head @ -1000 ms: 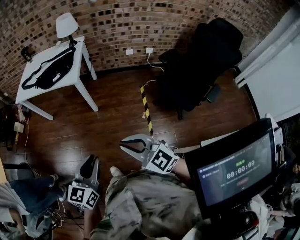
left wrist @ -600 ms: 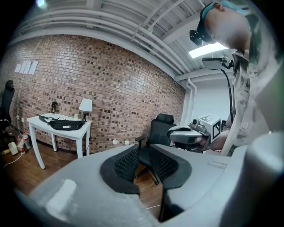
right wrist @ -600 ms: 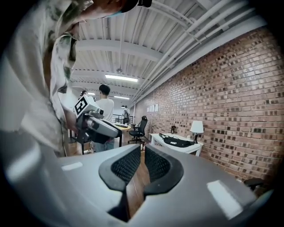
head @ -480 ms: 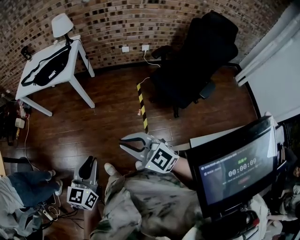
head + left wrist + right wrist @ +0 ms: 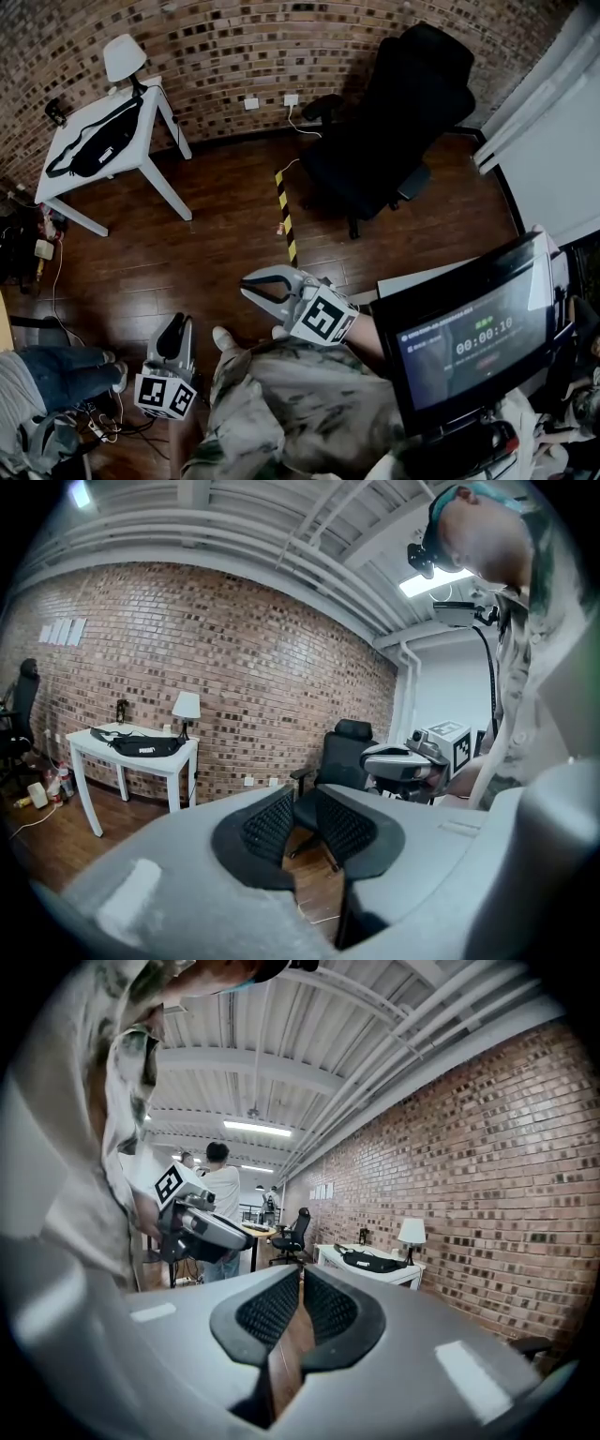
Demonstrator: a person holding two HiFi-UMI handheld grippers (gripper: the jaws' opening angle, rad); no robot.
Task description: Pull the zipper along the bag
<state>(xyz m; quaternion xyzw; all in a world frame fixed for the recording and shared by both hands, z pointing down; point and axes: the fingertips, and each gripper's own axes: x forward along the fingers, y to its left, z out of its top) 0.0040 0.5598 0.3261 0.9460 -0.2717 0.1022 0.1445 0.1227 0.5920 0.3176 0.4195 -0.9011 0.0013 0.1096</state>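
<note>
Left gripper [image 5: 175, 330] and right gripper [image 5: 255, 292] are hovering lower centre, jaws slightly apart, empty; bag [image 5: 98, 145] is lying upper left on table [image 5: 141, 161], well apart, zipper too small to judge

On white table [image 5: 131, 157]: bag [image 5: 98, 150], lamp [image 5: 124, 56]

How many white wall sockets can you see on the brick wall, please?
2. The left socket sits low on the wall right of the white table; the right socket is beside it, nearer the black chair. Others may hide behind the chair.
</note>
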